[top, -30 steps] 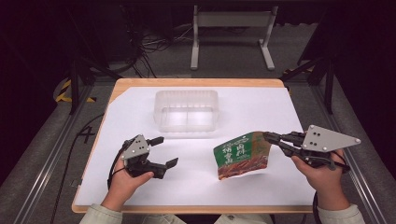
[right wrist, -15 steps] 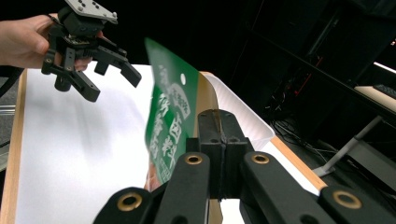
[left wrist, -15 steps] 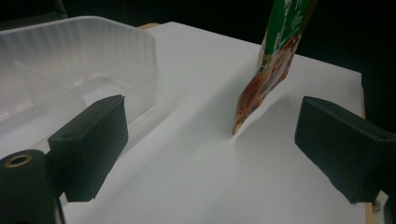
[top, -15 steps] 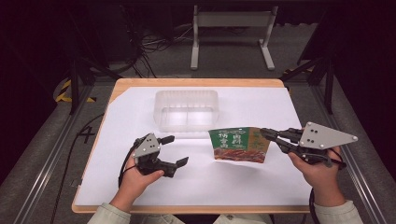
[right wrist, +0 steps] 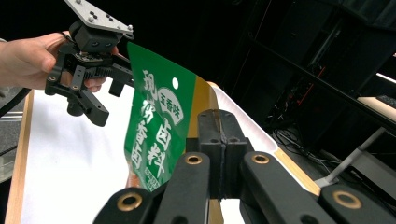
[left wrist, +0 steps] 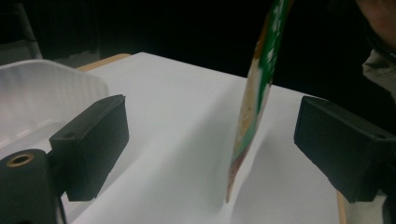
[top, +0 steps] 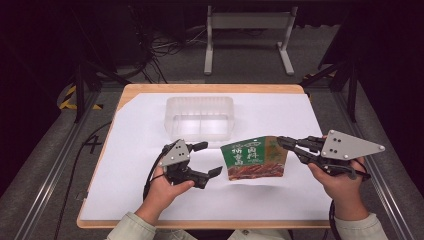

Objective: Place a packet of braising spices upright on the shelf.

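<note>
Pinching the right edge of a flat green and brown foil snack pouch (top: 255,158), the right claw (top: 285,142) is clenched tight on it, its black jaws pressed together. That pouch hangs upright just over the white-covered desk (top: 300,200), white characters printed on its green face. Close to its left, the left claw (top: 210,159) gapes wide and holds nothing, the pouch's thin edge showing between its jaws. Behind them sits a clear, shallow plastic tub (top: 200,118).

Green and gold pouch (top: 255,158) with white characters; black grippers.
</note>
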A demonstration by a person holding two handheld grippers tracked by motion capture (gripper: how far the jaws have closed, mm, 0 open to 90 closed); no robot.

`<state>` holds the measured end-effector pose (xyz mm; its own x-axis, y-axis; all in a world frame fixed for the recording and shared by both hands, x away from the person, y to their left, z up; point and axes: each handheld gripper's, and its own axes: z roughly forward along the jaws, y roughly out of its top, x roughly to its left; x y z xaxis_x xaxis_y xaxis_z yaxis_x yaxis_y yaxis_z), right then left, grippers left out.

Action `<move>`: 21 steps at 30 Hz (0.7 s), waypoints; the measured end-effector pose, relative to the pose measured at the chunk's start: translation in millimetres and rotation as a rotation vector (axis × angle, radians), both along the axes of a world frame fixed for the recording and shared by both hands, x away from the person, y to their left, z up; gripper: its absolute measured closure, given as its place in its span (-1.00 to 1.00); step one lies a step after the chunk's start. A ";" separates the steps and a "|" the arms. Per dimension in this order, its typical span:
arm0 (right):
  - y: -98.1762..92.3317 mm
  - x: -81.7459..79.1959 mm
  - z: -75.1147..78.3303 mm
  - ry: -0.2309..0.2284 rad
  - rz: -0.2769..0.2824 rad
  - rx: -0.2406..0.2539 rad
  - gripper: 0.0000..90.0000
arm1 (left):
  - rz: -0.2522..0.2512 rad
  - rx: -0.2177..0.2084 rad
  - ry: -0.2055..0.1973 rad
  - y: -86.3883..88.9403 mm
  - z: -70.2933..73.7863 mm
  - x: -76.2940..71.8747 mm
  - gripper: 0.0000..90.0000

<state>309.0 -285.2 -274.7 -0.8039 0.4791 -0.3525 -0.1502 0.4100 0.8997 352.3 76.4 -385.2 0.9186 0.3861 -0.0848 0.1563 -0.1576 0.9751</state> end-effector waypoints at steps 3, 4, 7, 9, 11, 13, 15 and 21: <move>-0.6 0.1 0.0 0.000 -0.002 0.006 1.00 | -0.016 -0.015 0.003 -5.7 1.5 0.3 -0.75; -1.0 0.3 -0.1 0.003 -0.002 0.011 1.00 | -0.020 -0.019 0.001 -7.8 1.7 0.6 -0.75; -1.8 0.5 0.0 0.001 -0.004 0.018 1.00 | -0.044 -0.030 0.010 -15.6 0.9 2.7 -0.77; -2.3 0.0 0.4 0.001 -0.005 0.024 1.00 | -0.067 -0.039 0.029 -20.7 -0.7 5.4 -0.79; -2.6 -0.5 0.9 0.000 -0.003 0.028 1.00 | -0.079 -0.057 0.033 -24.6 -1.9 7.2 -0.78; -2.7 -1.3 1.3 -0.002 -0.002 0.030 1.00 | -0.082 -0.069 0.028 -29.2 -1.3 8.7 -0.75; -2.7 -1.4 1.4 -0.003 -0.002 0.031 1.00 | -0.087 -0.075 0.027 -31.0 -0.7 9.0 -0.73; -2.2 -1.9 1.3 0.001 0.007 0.039 1.00 | -0.143 -0.113 0.022 -44.9 0.3 7.0 -0.46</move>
<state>307.0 -287.4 -273.4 -0.8078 0.4866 -0.3327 -0.1523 0.3730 0.9152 359.3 31.5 -385.0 0.9610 0.2382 -0.1404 0.1612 -0.0698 0.9845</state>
